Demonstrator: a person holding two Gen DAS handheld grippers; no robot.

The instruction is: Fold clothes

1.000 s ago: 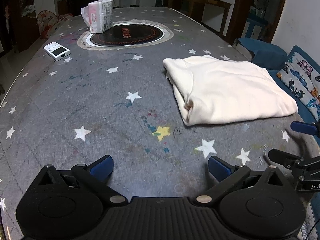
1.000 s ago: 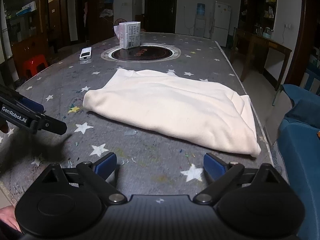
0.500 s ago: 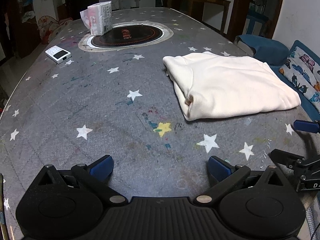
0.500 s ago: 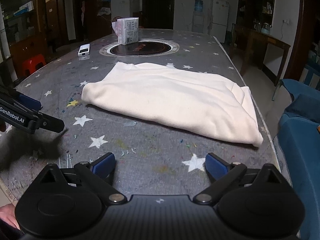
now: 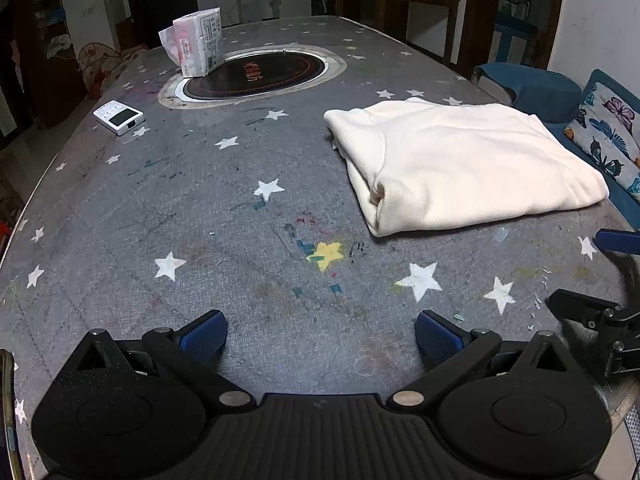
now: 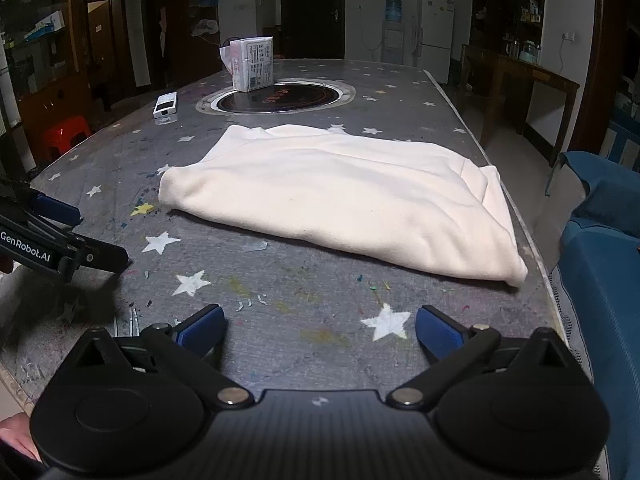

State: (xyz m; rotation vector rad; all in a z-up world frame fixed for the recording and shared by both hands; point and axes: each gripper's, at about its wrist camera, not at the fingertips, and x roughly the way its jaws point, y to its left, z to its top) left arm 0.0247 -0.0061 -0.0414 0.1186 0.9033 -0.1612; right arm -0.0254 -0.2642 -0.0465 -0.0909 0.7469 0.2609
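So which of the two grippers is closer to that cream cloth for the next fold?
Probably the right gripper: open, it faces the long near edge of the cream garment. The left gripper, also open, has the garment off to its right.

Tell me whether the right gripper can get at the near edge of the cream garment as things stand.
Probably yes: the right gripper is open and faces the cream garment, with only bare table between them.

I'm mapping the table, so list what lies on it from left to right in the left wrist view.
White remote → tissue pack → round inset hotplate → folded cream garment → right gripper at the frame's edge.
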